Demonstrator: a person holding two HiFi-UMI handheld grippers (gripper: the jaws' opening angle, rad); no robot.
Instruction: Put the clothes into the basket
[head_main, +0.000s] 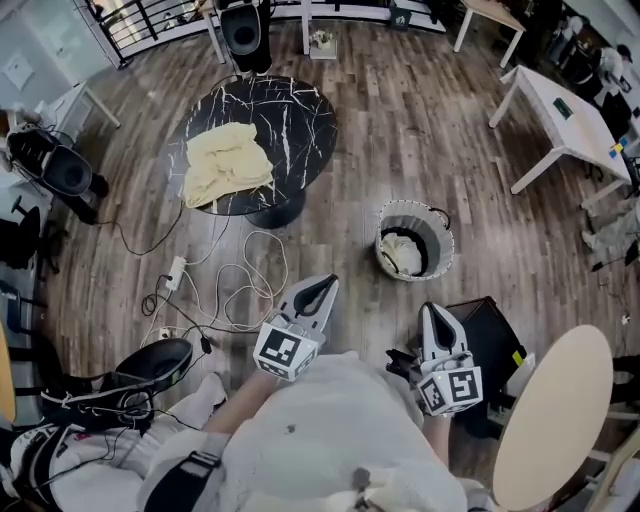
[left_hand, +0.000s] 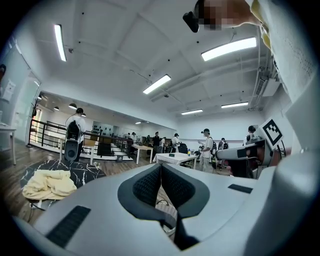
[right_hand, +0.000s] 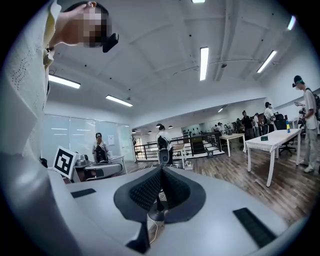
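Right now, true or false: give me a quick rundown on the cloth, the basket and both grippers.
1. The yellow cloth lies on the black marble table. True.
2. The basket is empty. False: a pale cloth lies inside it.
3. The left gripper holds a cloth. False: its jaws are together with nothing between them.
4. The right gripper is shut and empty. True.
5. The basket stands on the table. False: it stands on the wooden floor, apart from the table.
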